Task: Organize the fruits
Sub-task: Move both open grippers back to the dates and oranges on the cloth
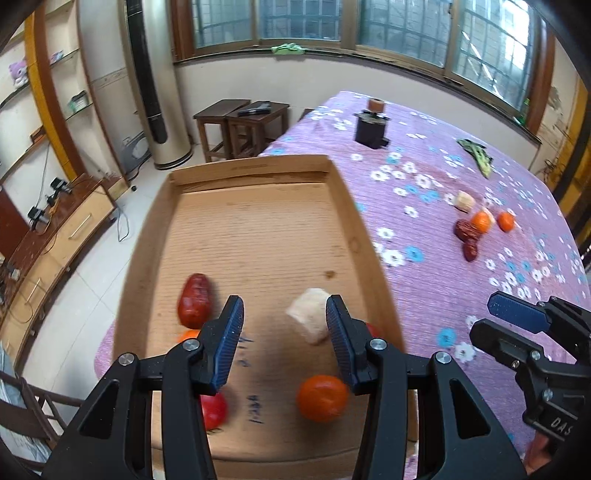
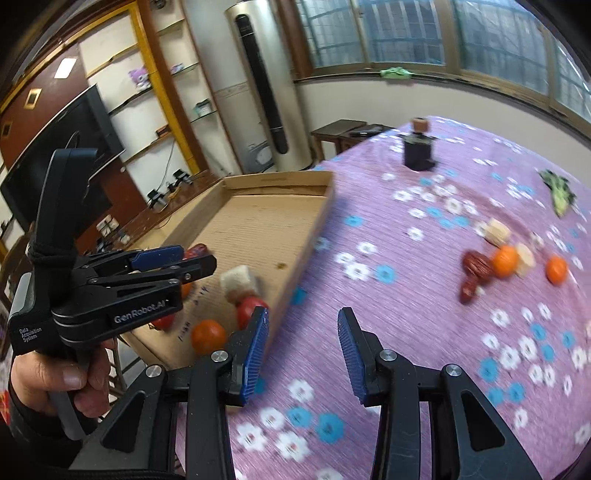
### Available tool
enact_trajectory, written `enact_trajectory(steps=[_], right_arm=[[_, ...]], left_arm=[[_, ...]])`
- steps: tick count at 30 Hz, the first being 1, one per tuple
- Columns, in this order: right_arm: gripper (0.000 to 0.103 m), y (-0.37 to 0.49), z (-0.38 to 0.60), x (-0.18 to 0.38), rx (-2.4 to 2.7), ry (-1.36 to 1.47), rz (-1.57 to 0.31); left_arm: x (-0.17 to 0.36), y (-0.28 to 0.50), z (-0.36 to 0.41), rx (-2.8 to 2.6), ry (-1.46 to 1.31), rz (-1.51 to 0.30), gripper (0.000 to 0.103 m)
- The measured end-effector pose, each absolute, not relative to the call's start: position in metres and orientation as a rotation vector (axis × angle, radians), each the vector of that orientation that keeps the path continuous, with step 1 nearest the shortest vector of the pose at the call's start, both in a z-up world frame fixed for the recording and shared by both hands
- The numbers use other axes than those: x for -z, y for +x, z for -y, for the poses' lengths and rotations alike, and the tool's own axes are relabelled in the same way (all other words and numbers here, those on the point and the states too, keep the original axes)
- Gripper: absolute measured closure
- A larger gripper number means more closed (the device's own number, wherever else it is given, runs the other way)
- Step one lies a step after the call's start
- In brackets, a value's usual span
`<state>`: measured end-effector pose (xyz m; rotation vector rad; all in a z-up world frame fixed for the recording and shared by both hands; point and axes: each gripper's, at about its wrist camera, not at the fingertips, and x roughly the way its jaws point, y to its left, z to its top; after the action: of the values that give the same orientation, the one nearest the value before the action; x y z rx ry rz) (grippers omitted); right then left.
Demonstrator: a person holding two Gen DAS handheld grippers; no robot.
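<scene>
**Desk:** Which way does the date in the box lie?

**Me:** The wrinkled dark-red oblong date [image 1: 194, 301] lies flat by the left wall of the shallow brown cardboard tray [image 1: 255, 221], its long axis running roughly along that wall, near end to far end.

**Desk:** Count for me.

**Me:** In the tray's near half I make out that one date, one pale spongy cube [image 1: 310, 315], one round orange mandarin [image 1: 322, 398] in plain view with a second mostly hidden, and two round red fruits [image 2: 251, 310], each partly covered. Towards the counter's right edge sit two more dates [image 1: 466, 230], two mandarins [image 1: 506, 220] and at least two pale chunks [image 2: 496, 230], bunched close together.

**Desk:** Your jaws?

**Me:** The left gripper [image 1: 284, 306] hangs over the tray's near end, jaws apart, gripping nothing. The right gripper [image 2: 303, 317] is over the cloth just beside the tray's right wall, jaws apart and empty too.

**Desk:** Surroundings?

**Me:** The counter wears a purple cloth with white and blue flowers [image 2: 406, 332]. Beyond it are a wide barred window [image 1: 332, 22], a tall silver air-conditioner tower [image 2: 264, 92], dark wooden stools [image 1: 240, 125] and wall shelves [image 1: 55, 92] above a pale tiled floor.
</scene>
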<state>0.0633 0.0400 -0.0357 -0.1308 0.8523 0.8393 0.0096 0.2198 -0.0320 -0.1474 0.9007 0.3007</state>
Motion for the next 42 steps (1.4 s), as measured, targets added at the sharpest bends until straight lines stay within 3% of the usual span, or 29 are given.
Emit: enact_trajectory(steps=[15, 19, 42], right_arm=[[0.062, 0.070, 0.033, 0.042, -0.717, -0.060, -0.867], [0.062, 0.073, 0.047, 0.042, -0.690, -0.052, -0.867], [0.062, 0.148, 0.114, 0.065, -0.478, -0.053, -0.889]], left_arm=[[0.025, 0.019, -0.169, -0.207, -0.097, -0.905, 0.058], [0.024, 0.023, -0.156, -0.178, -0.095, -0.902, 0.049], [0.046, 0.086, -0.083, 0.024, -0.113, -0.969, 0.049]])
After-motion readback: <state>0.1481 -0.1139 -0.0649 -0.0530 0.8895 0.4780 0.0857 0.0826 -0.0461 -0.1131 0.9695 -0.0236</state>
